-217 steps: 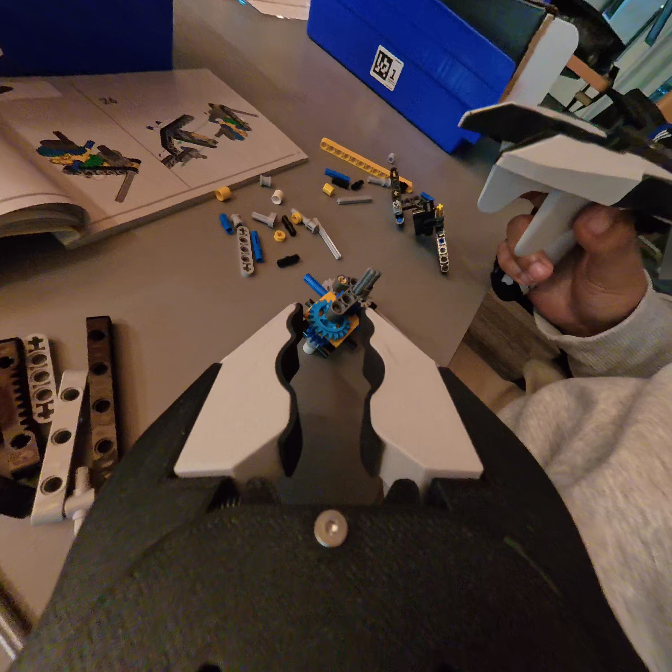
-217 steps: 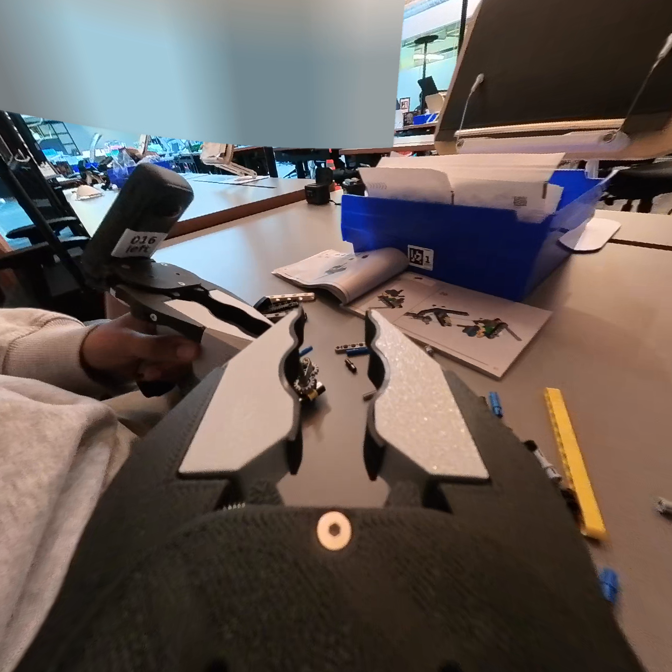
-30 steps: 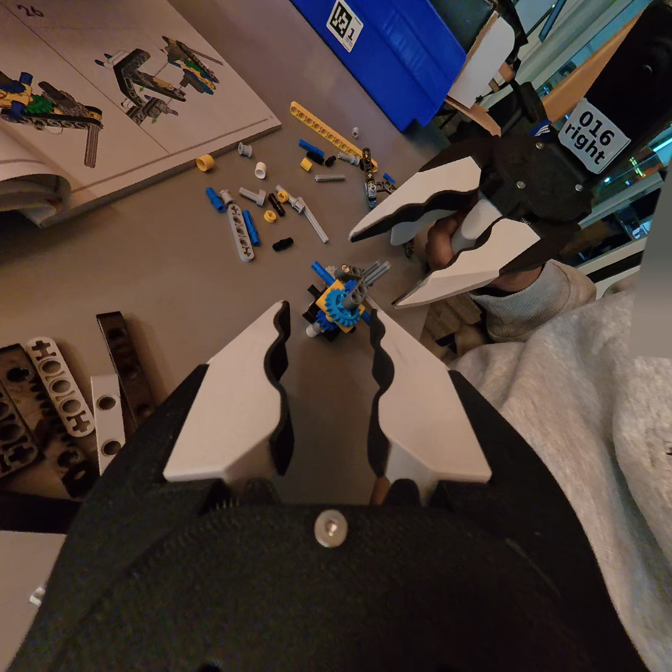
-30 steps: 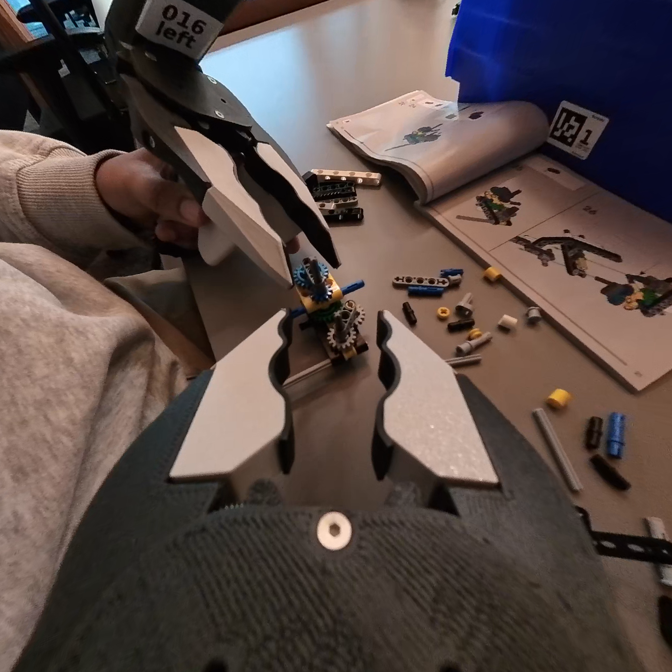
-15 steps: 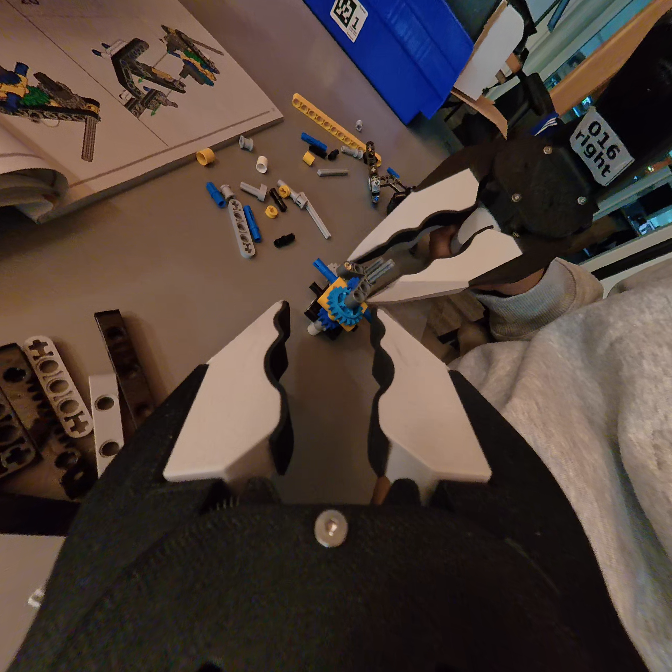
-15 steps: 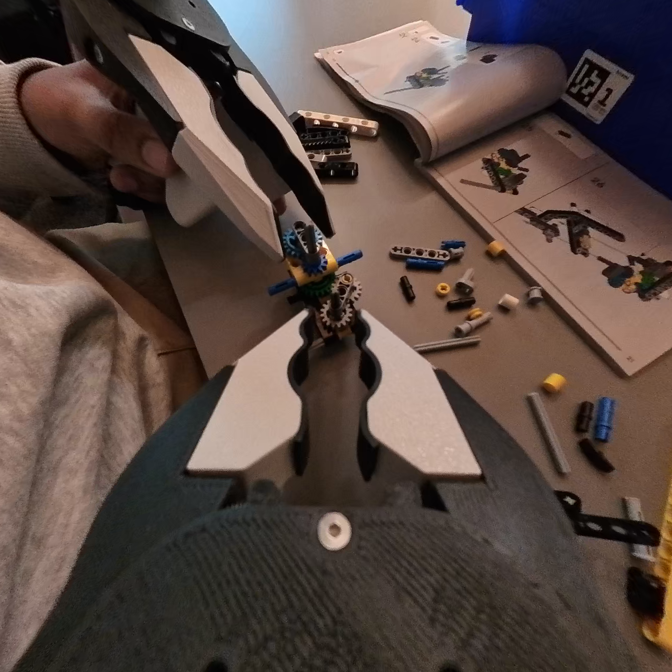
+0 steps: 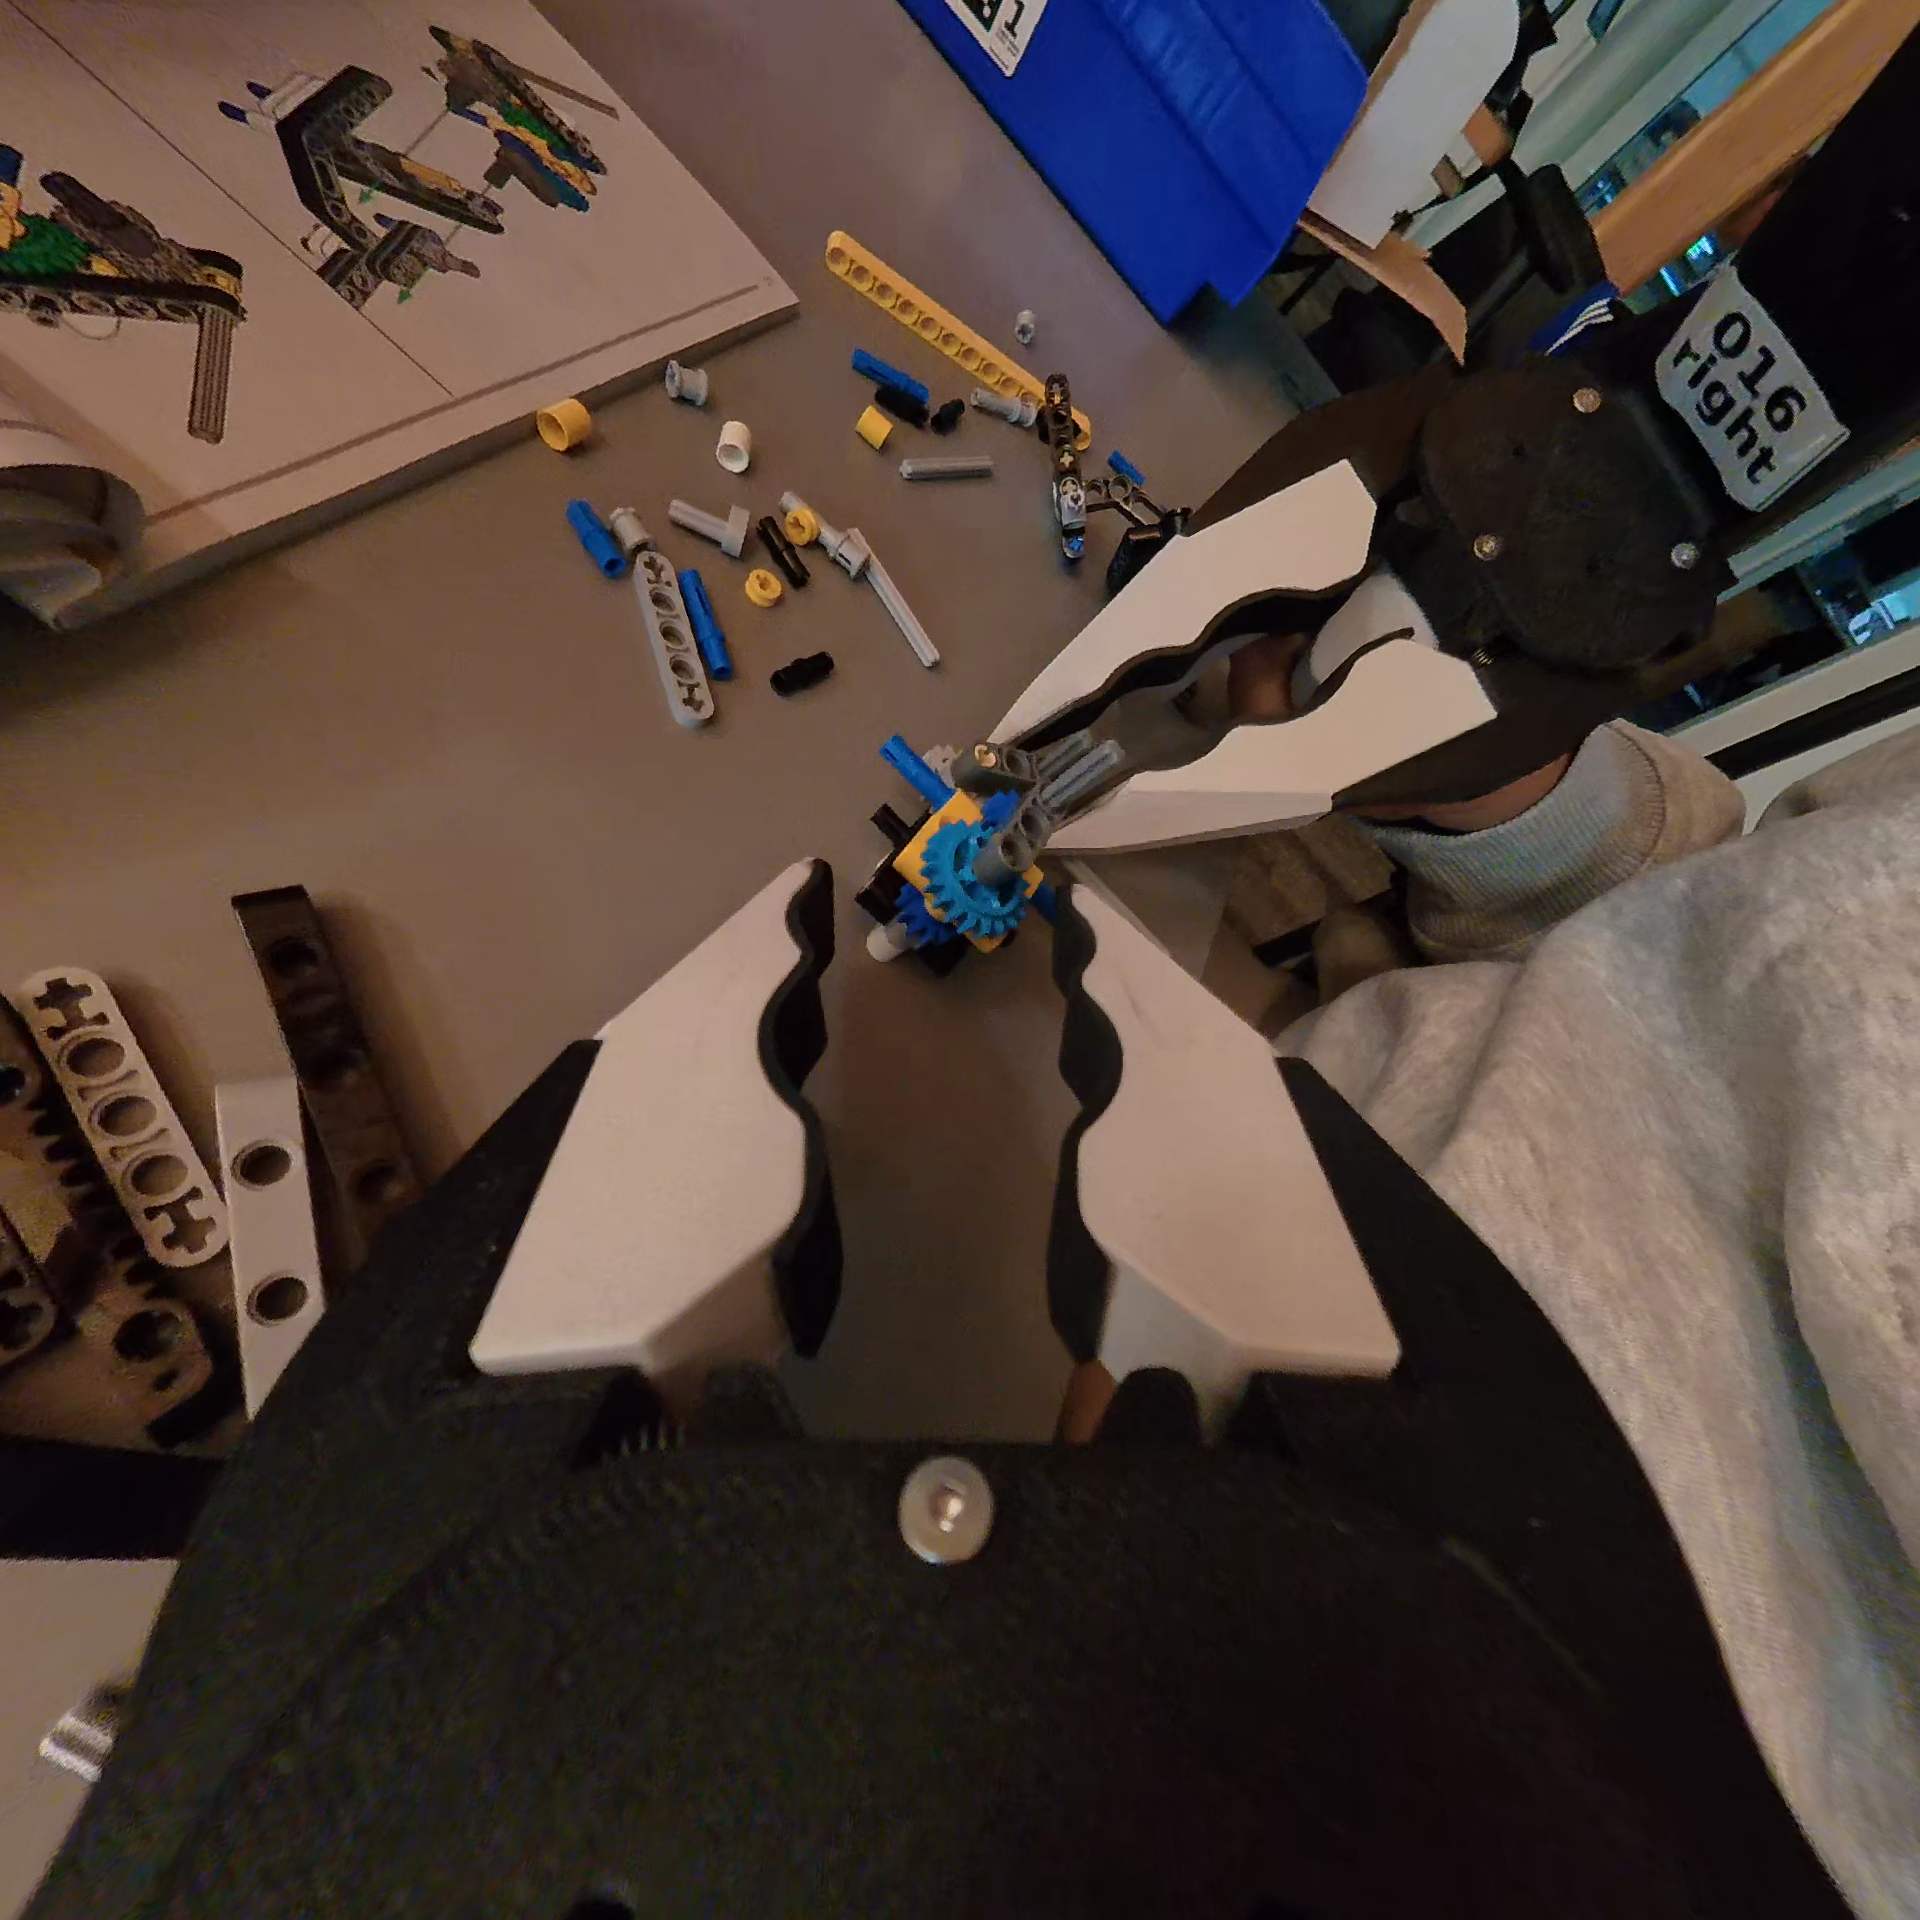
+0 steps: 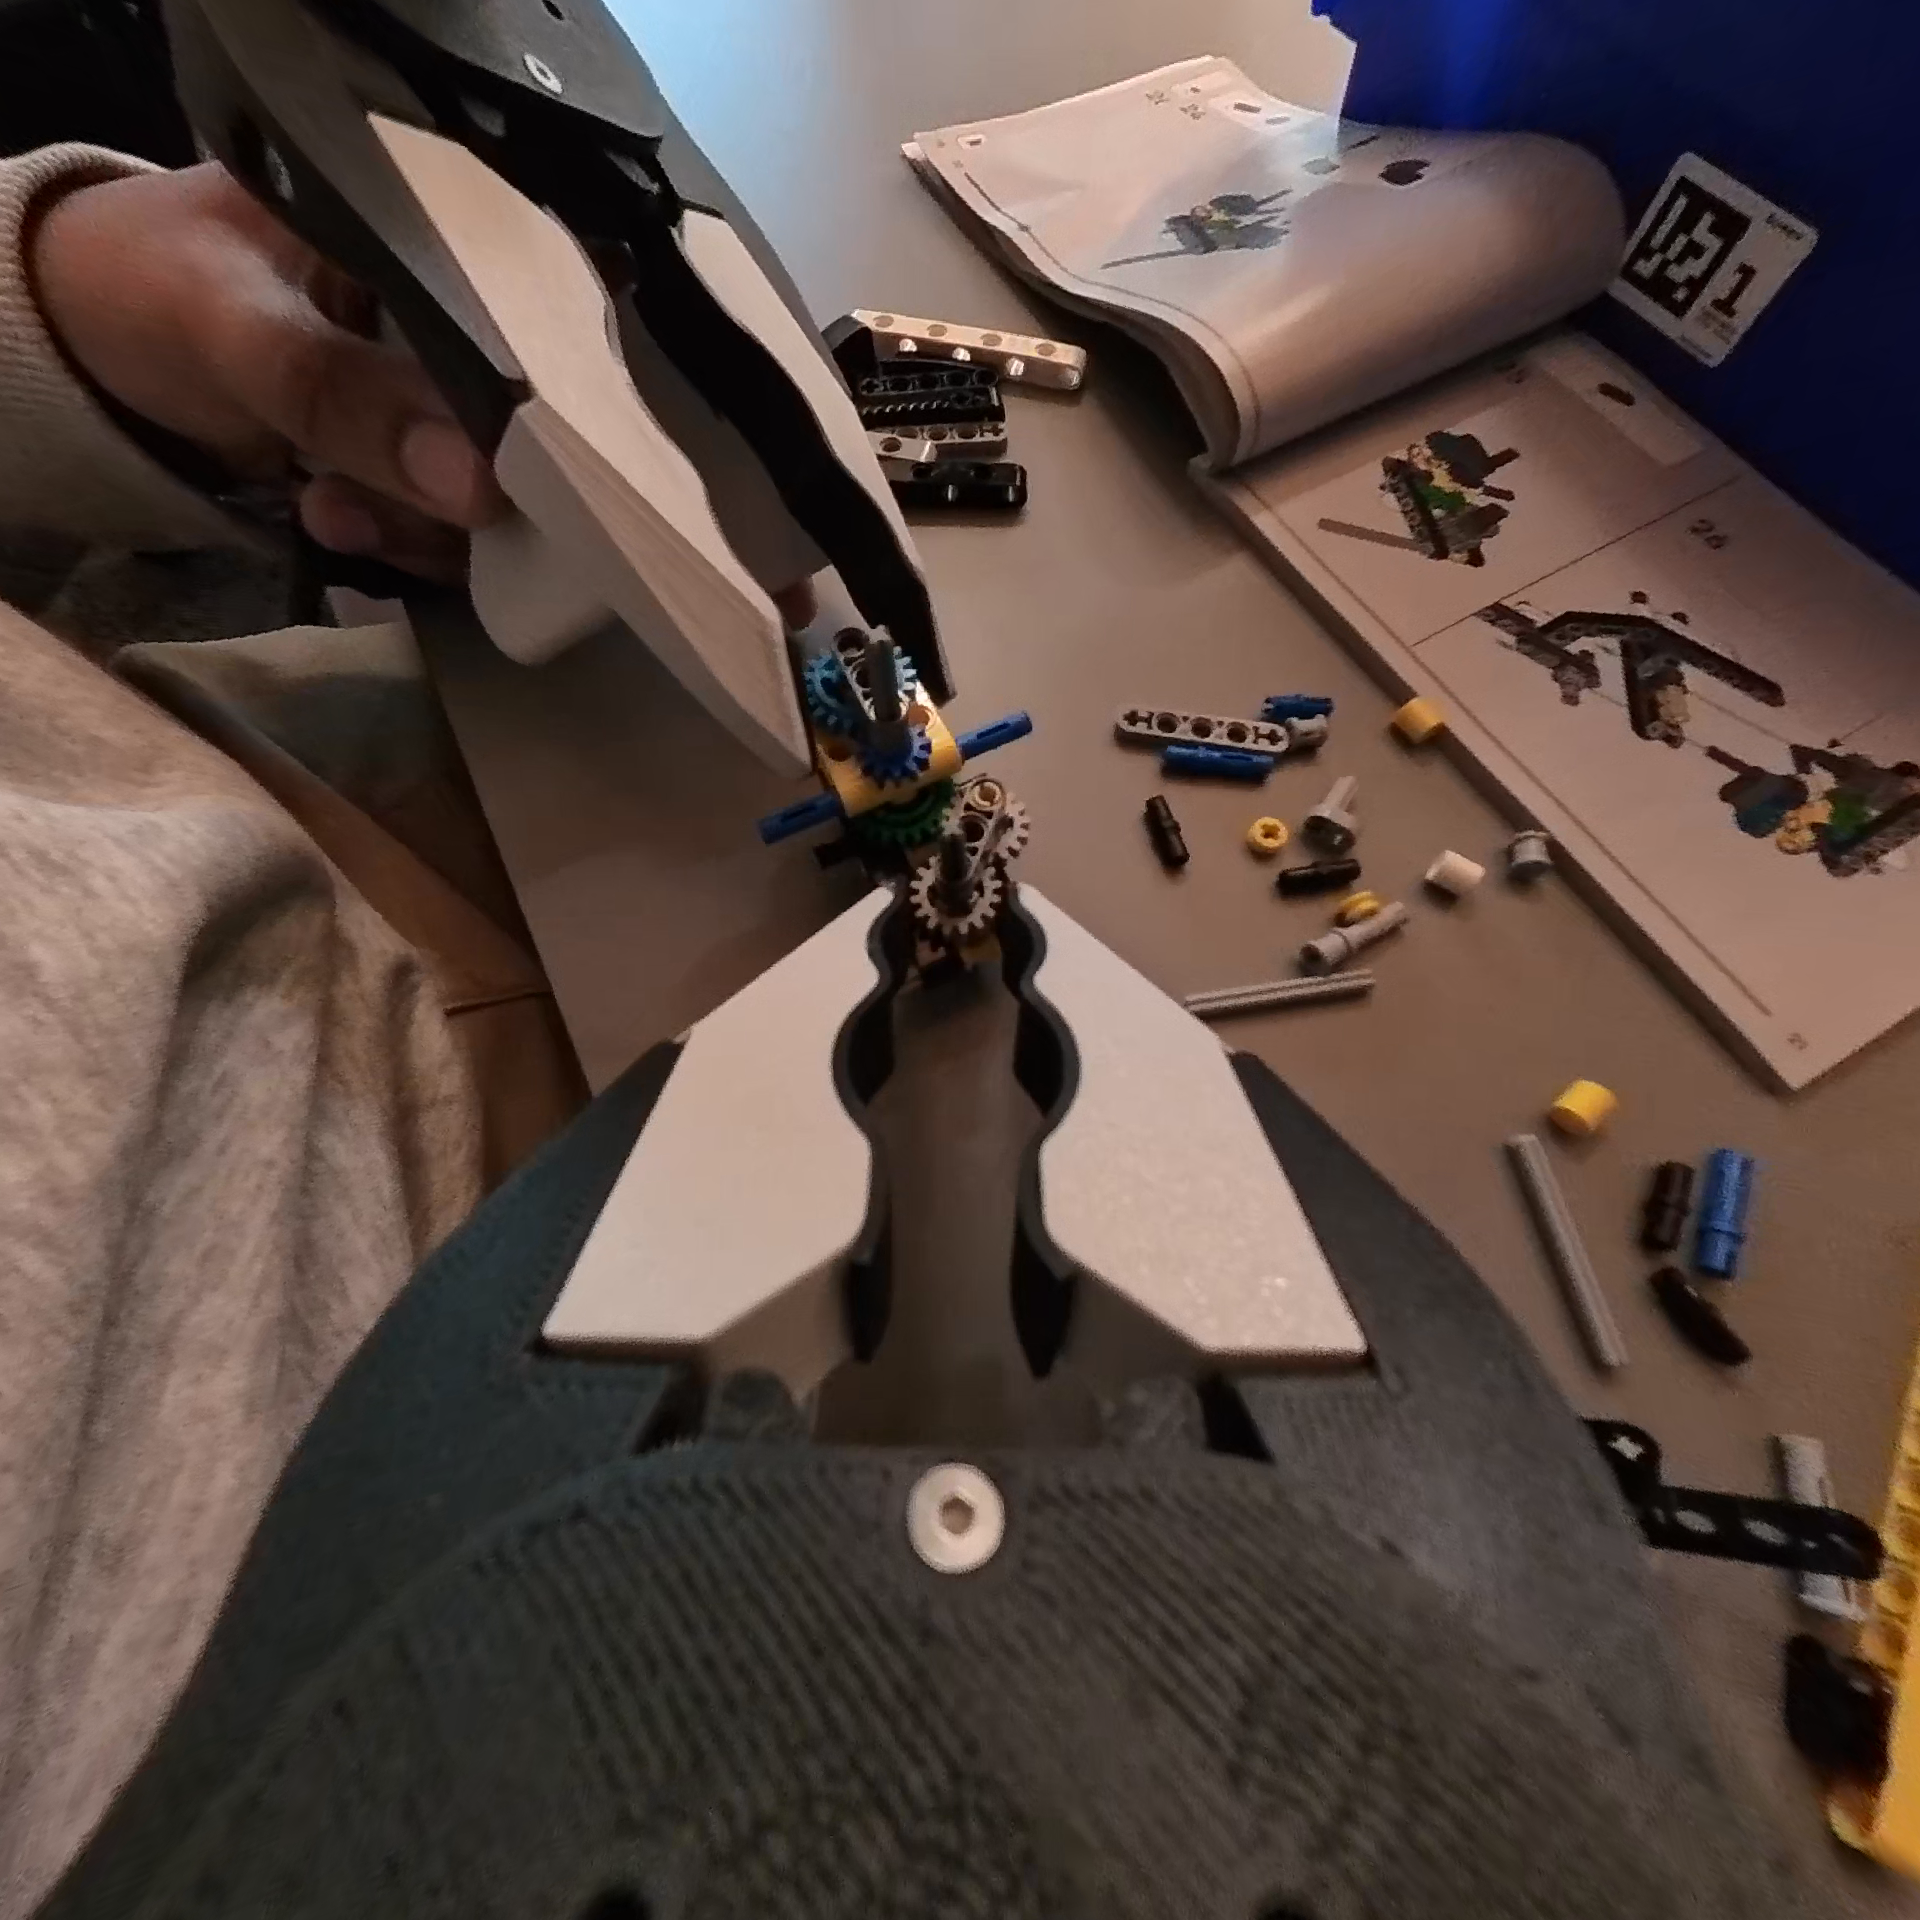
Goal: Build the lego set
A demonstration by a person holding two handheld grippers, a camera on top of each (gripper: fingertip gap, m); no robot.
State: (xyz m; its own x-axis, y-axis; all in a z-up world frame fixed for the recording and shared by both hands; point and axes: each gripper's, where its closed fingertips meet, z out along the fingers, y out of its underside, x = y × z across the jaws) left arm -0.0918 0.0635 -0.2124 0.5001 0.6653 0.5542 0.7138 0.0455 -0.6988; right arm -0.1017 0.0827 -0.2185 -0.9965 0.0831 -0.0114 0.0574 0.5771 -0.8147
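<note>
At the left edge of the desk [image 7: 436,790], dark and light perforated beams [image 7: 135,1164] lie stacked. The open instruction booklet [image 7: 312,239] occupies the far-left area. A bare strip of desk separates the beams and booklet from the loose small parts [image 7: 727,561], which are scattered toward the middle. The left gripper [image 7: 940,914] is spread wide and grips nothing; its fingertips flank the near end of the gear assembly [image 7: 966,862] without contact that can be confirmed. The gear assembly stands close to the near edge of the desk. The right gripper [image 8: 951,914] is narrowed onto the gear assembly's grey-gear end. A long yellow beam [image 7: 935,322] lies beyond it, near the blue bin [image 7: 1164,135] at the far right.
</note>
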